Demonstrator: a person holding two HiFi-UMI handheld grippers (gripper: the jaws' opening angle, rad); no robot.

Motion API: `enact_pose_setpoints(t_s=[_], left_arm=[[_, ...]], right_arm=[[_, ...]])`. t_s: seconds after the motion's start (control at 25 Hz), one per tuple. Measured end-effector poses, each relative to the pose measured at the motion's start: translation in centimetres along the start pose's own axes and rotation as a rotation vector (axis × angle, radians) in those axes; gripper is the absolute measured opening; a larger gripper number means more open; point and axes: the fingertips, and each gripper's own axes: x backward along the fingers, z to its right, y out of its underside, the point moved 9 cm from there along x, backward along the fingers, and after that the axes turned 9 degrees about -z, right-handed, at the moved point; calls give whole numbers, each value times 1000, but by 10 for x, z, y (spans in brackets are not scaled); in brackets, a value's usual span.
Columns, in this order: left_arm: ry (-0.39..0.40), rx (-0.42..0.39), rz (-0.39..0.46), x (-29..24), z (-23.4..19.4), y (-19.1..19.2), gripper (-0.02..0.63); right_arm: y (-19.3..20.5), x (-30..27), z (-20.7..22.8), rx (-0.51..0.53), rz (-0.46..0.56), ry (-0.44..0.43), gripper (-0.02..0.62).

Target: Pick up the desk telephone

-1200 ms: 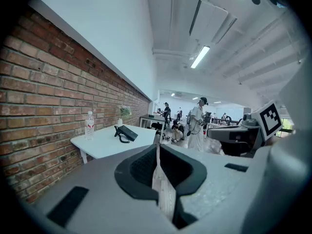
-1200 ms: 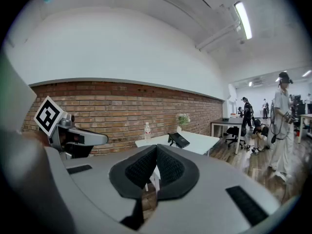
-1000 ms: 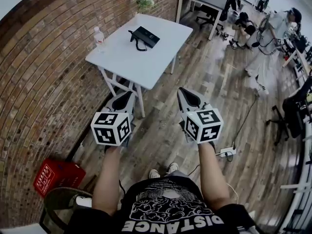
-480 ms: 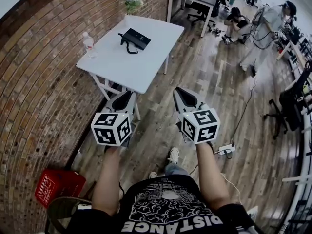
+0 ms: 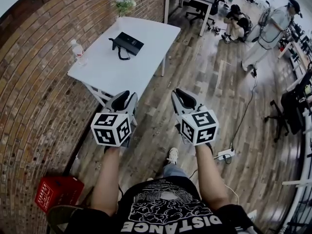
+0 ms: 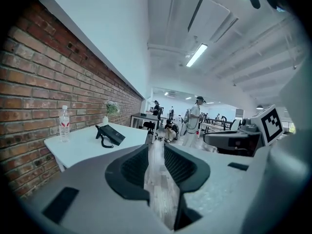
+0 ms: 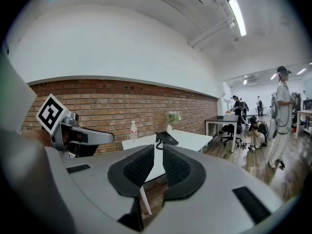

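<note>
Ahead, the black desk telephone [image 5: 126,44] lay on the white table [image 5: 146,57], well beyond both pairs of jaws: leftward for the left gripper [image 5: 126,97], dead ahead for the right gripper [image 5: 180,94]. Both pairs had just been opening to a narrow gap, gripping nothing.

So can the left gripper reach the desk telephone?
Probably not yet: the left gripper, jaws just opening, empty, is at the table's near end; the desk telephone lies far along, unobstructed.

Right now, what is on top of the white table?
On the white table: a black desk telephone, a water bottle and a vase of flowers. The tabletop under the telephone is covered.
</note>
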Motion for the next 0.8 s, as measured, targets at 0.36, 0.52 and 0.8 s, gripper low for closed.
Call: enact_pose_setpoints(t_s=[0.36,0.52,0.8], left_arm=[[-36,28,-14,-85,-2,-38,120],[-61,47,-19,-119,0,-52,146],[-95,62,-23,-168,8,-72,176]], right_arm=[[-22,-48,88,-6,-20,-28,60],[-31,-66,124,-3,-30,-51,72],[-42,-93,173,7,-34,-111,107]])
